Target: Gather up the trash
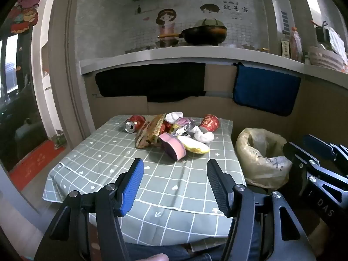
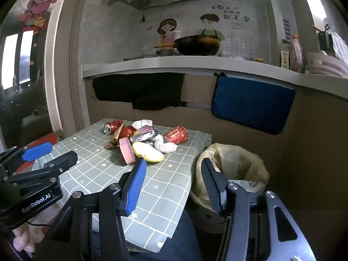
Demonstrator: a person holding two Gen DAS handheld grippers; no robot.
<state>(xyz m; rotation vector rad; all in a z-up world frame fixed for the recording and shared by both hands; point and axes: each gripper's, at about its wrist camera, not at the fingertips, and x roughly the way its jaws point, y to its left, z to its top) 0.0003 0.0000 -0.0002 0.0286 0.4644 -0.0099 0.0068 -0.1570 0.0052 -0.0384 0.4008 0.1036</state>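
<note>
My left tool (image 1: 175, 169) hangs wide open and empty over the bench (image 1: 108, 163); my right tool (image 2: 171, 171) gapes empty too. The trash pile (image 1: 174, 133) lies at twelve o'clock, the lined bin (image 1: 261, 154) at two o'clock.

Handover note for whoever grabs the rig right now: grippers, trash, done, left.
Left gripper: open, empty, hovering over the near side of the table.
Right gripper: open, empty, over the table's right edge by the lined bin.
Trash is piled at the table's far side: soda can, pink sponge, yellow packet, white tissue, red cup, wrappers.
Done: nothing gripped; some scraps lie in the bin.
Left: move the whole pile into the bin.
</note>
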